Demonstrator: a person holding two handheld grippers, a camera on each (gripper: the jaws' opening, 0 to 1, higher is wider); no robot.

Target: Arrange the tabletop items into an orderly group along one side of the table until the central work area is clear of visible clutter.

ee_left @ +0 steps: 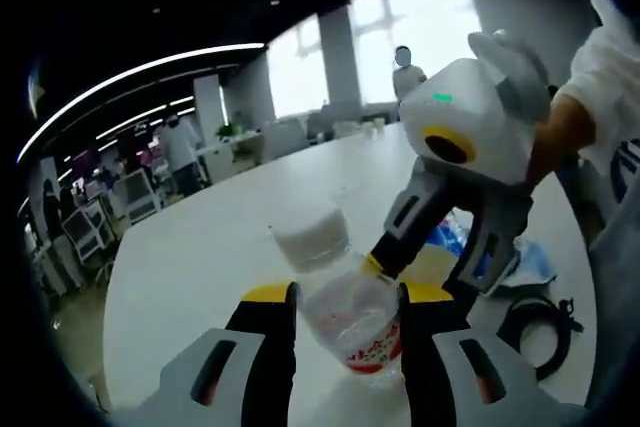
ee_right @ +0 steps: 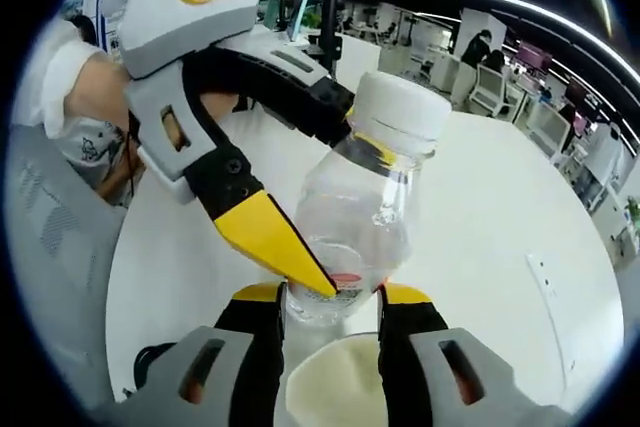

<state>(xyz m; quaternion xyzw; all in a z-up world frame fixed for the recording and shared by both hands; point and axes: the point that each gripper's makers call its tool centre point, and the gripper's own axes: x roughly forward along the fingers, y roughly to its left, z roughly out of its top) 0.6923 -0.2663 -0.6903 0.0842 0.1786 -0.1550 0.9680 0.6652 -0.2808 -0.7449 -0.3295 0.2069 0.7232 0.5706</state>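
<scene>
Gripping clear plastic bottle (ee_left: 345, 312) with white cap, left gripper (ee_left: 348, 299) jaws pressed to both sides of bottle body, above white table (ee_left: 200, 257). Right gripper (ee_right: 332, 299) jaws also closed against same bottle (ee_right: 365, 217) low down, near red label. Left gripper's yellow tip (ee_right: 275, 242) touches bottle in right gripper view. Blue packet (ee_left: 455, 237) and black cable (ee_left: 535, 322) lie on table beyond. White cup rim (ee_right: 335, 387) sits below right jaws.

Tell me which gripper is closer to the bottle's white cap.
Left, it seems. The left gripper clasps the bottle at label and shoulder, just below the white cap; the right gripper holds the bottle's base, the end farthest from the cap.
</scene>
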